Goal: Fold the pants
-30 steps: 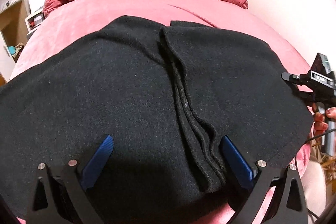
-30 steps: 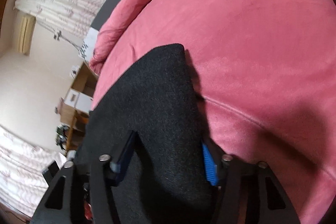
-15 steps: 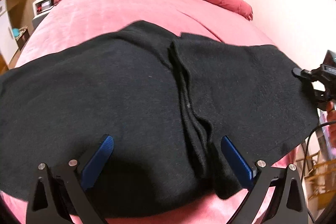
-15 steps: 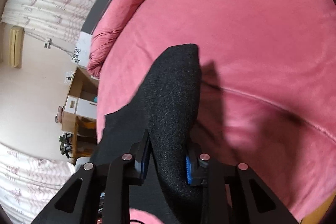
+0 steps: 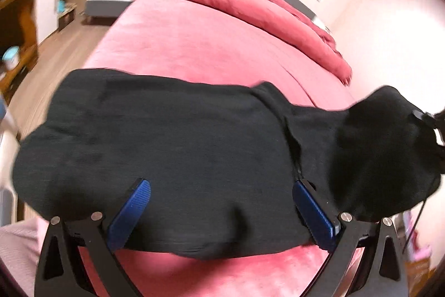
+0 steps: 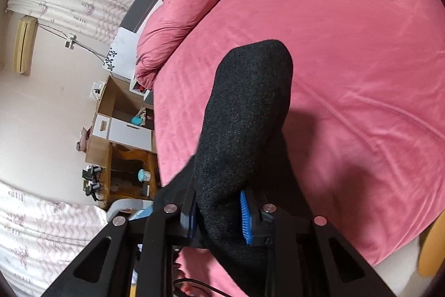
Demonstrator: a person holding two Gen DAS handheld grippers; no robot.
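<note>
While the right hand-held gripper (image 6: 219,216) clamps black pants (image 5: 180,146), the left hand-held gripper (image 5: 221,210) gapes wide.

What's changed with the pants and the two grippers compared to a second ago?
The right gripper has just been closing and now clamps a bunched end of the black pants, lifting it off the pink bed; that end now stands raised at the right of the left wrist view. The left gripper is open as before, its pads holding nothing, with the rest of the pants lying on the bed.
</note>
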